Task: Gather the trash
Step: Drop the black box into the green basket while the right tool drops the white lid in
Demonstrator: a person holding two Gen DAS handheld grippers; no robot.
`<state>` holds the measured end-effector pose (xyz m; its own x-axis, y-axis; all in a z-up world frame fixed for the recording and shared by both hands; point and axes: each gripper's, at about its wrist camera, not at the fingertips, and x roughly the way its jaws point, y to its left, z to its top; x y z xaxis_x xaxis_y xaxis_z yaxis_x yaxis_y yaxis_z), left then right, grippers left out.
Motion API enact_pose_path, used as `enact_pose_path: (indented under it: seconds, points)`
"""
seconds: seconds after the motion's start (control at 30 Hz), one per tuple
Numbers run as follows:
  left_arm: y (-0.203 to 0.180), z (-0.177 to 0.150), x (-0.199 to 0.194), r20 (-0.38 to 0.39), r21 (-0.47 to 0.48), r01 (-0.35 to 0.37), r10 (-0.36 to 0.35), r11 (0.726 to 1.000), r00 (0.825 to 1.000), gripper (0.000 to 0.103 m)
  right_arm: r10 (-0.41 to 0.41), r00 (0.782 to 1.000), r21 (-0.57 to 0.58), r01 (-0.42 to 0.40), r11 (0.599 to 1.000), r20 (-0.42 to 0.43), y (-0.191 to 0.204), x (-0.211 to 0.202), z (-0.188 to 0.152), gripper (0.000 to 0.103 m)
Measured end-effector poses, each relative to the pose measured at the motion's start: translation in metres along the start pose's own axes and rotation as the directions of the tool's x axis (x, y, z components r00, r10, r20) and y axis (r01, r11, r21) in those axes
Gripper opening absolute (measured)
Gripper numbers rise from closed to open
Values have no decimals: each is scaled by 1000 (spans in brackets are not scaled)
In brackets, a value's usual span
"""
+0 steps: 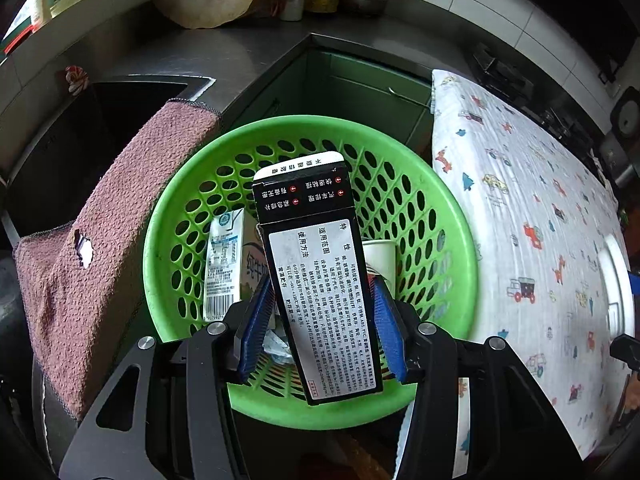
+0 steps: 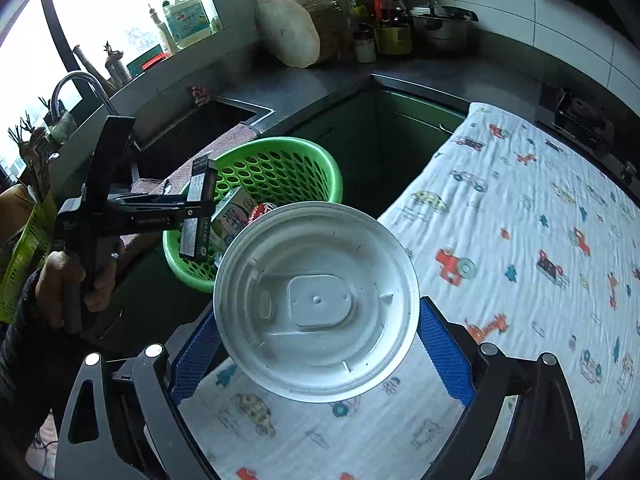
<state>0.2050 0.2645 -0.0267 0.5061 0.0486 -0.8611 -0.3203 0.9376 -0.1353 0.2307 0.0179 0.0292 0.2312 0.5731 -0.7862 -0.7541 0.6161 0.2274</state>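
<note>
Black angular tool [image 1: 320,320] frames with silver screws, ribbed blue pads [image 1: 256,320], a dark sleeve [image 2: 16,344].

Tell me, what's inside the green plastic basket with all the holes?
Inside the green plastic basket lie a white milk carton and a white paper cup. The long black box held above by the left gripper covers the rest.

Left claw [image 1: 320,320] clamped narrow, right claw [image 2: 316,344] clamped wide, both angled downward.
</note>
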Motion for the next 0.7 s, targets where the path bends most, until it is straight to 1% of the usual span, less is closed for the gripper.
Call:
enact_pose_path:
  seconds: [0.17, 0.27, 0.3, 0.33, 0.4, 0.47, 0.6, 0.7]
  points:
    - [16, -1, 13, -20, -7, -12, 12, 1000, 1000, 51, 37, 999, -16, -37, 999, -8, 23, 33, 32, 90]
    - [25, -2, 14, -18, -18, -4, 4, 1000, 1000, 51, 62, 998, -6, -62, 998, -5, 33, 53, 47, 90]
    - [28, -2, 14, -17, -24, 1, -1, 1000, 1000, 53, 74, 997, 2, -74, 997, -10, 36, 60, 51, 90]
    - [31, -3, 13, -14, -30, 4, -4, 1000, 1000, 57, 78, 997, 8, -78, 997, -14, 38, 66, 54, 90]
    - [36, -5, 9, -2, -37, 3, -3, 999, 1000, 60, 87, 996, 15, -87, 996, -24, 43, 79, 59, 90]
    - [41, -7, 5, 7, -49, 14, -14, 999, 1000, 66, 96, 995, 24, -95, 995, -30, 46, 90, 64, 90]
    - [47, -12, -5, 29, -58, 21, -19, 998, 999, 70, 103, 994, 40, -102, 994, -41, 53, 107, 73, 90]
    - [50, -15, -12, 44, -64, 18, -15, 998, 999, 77, 120, 992, 53, -118, 992, -45, 56, 116, 78, 91]
